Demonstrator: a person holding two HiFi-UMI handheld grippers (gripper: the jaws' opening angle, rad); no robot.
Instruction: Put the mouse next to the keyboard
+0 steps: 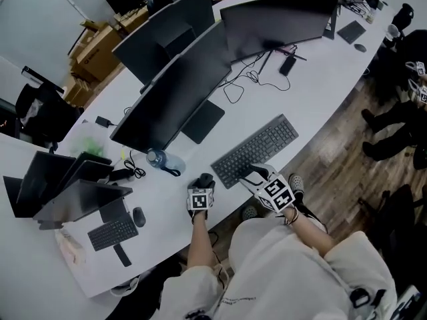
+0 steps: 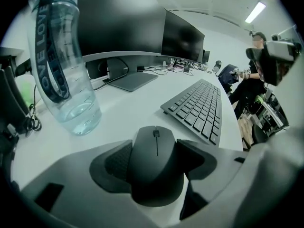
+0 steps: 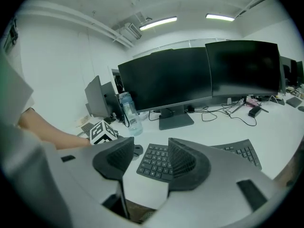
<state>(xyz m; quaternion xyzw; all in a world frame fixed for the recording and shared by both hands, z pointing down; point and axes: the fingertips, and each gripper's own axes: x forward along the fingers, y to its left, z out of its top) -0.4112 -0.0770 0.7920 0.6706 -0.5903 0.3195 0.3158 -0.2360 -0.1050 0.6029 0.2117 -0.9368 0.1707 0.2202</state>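
**Mouse at keyboard, release pending**

L gripper [image 2: 157,152] is clamped on the mouse [image 2: 156,175], just left of the keyboard [image 2: 199,108], low over the desk [image 2: 118,108]. R gripper [image 3: 149,158] is parted, empty. Placing step, I judge. Next: settle it flat, open jaws. Wheel end points toward monitors; long axis runs along the jaws.

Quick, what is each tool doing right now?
Left tool: closed on the mouse.
Right tool: open, holding nothing.

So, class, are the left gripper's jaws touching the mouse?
Touching. In the left gripper view, the jaws of the left gripper press against both sides of the mouse, no gap visible.
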